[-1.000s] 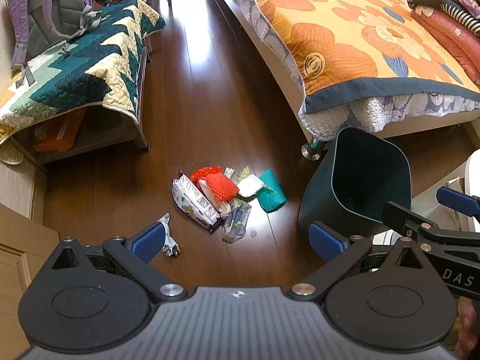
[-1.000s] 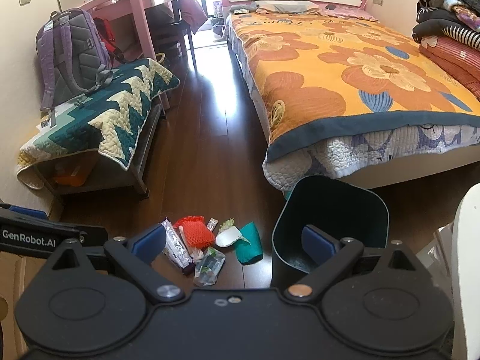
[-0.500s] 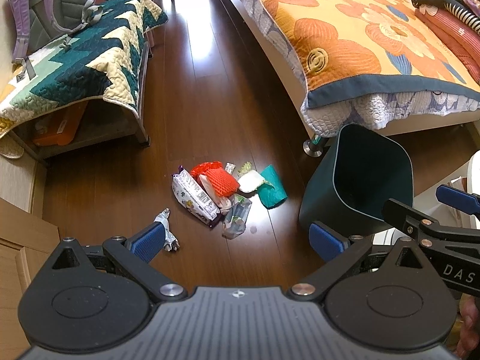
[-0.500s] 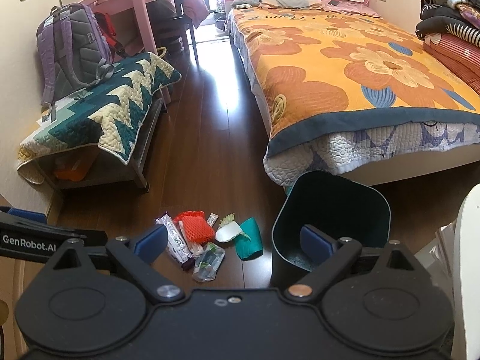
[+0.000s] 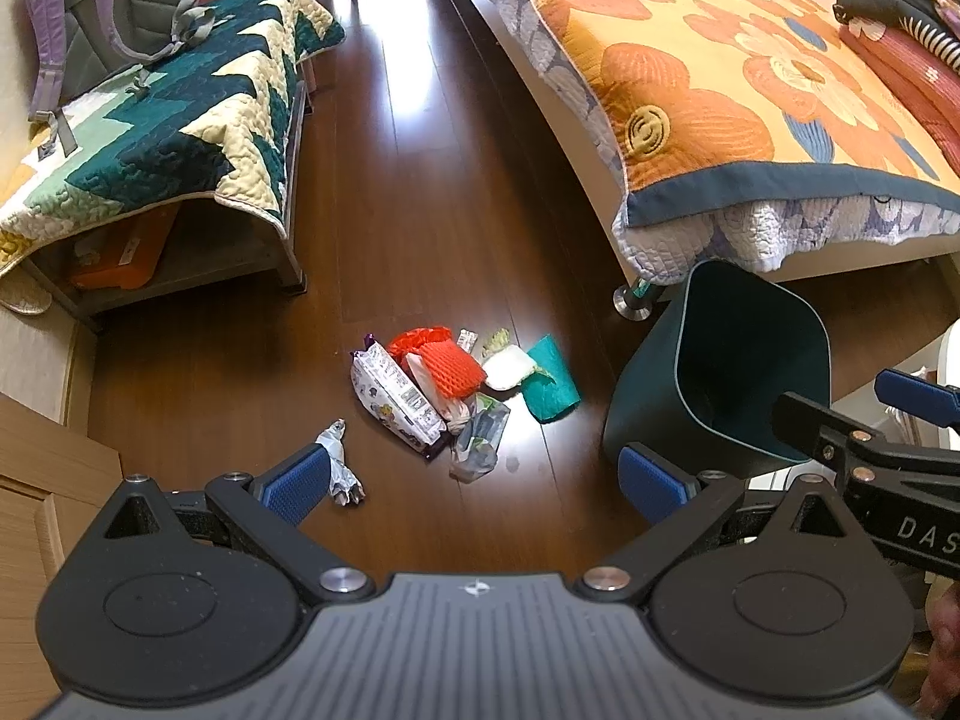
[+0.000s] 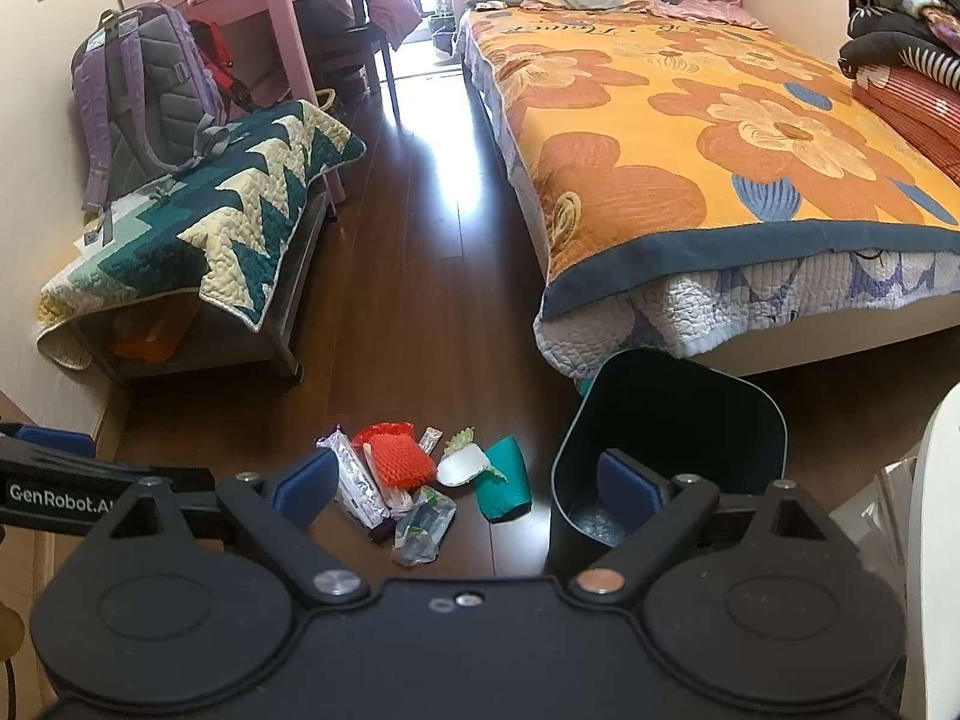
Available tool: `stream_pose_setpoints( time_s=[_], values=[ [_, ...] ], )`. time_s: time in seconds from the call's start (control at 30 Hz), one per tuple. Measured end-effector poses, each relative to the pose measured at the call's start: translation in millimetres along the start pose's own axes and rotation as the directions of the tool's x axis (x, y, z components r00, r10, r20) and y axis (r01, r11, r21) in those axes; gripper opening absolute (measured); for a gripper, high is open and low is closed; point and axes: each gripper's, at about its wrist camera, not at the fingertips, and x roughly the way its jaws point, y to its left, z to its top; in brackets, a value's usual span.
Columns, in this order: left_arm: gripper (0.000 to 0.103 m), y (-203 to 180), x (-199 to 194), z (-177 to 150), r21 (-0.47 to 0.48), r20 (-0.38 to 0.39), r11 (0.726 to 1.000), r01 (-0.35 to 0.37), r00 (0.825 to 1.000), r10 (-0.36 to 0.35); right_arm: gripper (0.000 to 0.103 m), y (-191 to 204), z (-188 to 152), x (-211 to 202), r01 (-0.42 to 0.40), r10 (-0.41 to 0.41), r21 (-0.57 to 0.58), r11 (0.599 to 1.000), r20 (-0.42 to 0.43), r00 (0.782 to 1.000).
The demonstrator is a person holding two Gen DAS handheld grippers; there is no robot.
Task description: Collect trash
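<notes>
A bed [image 6: 708, 138] with an orange flowered cover fills the far right, a quilt-draped bench [image 6: 204, 228] stands at the left, and a dark green bin [image 5: 738, 360] sits on the wooden floor [image 5: 420, 210] just off the bed's near corner. Left of the bin lies the trash pile [image 5: 456, 384], with a crumpled silver wrapper [image 5: 339, 462] apart at its near left. The left gripper [image 5: 474, 483] and right gripper [image 6: 468, 486] both hover above the floor, jaws spread wide and holding nothing.

One bin [image 5: 720, 396], one backpack [image 6: 144, 96], two hand-held grippers [image 5: 474, 480] [image 6: 465, 489]

Left gripper [image 5: 474, 483], right gripper [image 6: 468, 483] apparently agape
</notes>
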Motion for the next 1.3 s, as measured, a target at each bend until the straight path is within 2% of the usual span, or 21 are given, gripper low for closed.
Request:
stream_pose_setpoints(
  time_s=[0.3, 0.57, 0.7, 0.9, 0.97, 1.07, 1.13, 1.2, 1.3],
  values=[
    [0.103, 23.2, -0.2, 21.1, 0.003, 0.004, 1.0, 0.024, 1.0, -0.024, 0.093, 18.7, 16.1, 4.1, 0.026, -0.026, 0.003, 1.0, -0.019, 0.999],
    [0.103, 28.2, 18.1, 31.2, 0.046, 0.004, 0.999, 0.021, 1.0, -0.021, 0.094, 17.6, 11.6, 21.2, 0.067, -0.066, 0.021, 0.998, -0.036, 0.997],
    [0.103, 27.1, 42.5, 27.8, 0.019, -0.006, 1.0, -0.016, 1.0, 0.016, 0.094, -14.6, 4.1, 48.5, 0.099, -0.096, 0.041, 0.994, -0.066, 0.993],
    [0.103, 8.8, 90.5, 20.3, -0.02, -0.073, 0.997, -0.076, 0.995, 0.074, 0.093, -82.7, -9.9, 83.6, 0.207, -0.205, 0.025, 0.978, -0.079, 0.976],
    [0.103, 0.5, 103.9, 19.0, -0.034, -0.087, 0.995, -0.094, 0.992, 0.091, 0.092, -111.4, -14.1, 104.1, 0.269, -0.264, 0.035, 0.963, -0.109, 0.958],
    [0.103, -8.6, 126.3, 15.8, -0.041, -0.102, 0.992, -0.117, 0.988, 0.112, 0.085, -149.6, -22.9, 134.9, 0.313, -0.303, 0.039, 0.949, -0.164, 0.939],
    [0.103, -11.1, 141.7, 14.5, -0.036, -0.106, 0.99, -0.139, 0.985, 0.135, 0.073, -171.3, -32.8, 157.6, 0.34, -0.326, 0.032, 0.94, -0.215, 0.921],
    [0.103, -13.1, 157.9, 12.8, -0.029, -0.112, 0.987, -0.158, 0.982, 0.154, 0.073, -187.2, -42.5, 173.0, 0.374, -0.361, 0.011, 0.927, -0.24, 0.901],
    [0.103, -12.4, 181.3, 10.4, -0.022, -0.12, 0.983, -0.181, 0.977, 0.177, 0.07, -209.9, -49.2, 192.6, 0.382, -0.361, 0.028, 0.924, -0.271, 0.892]
  ],
)
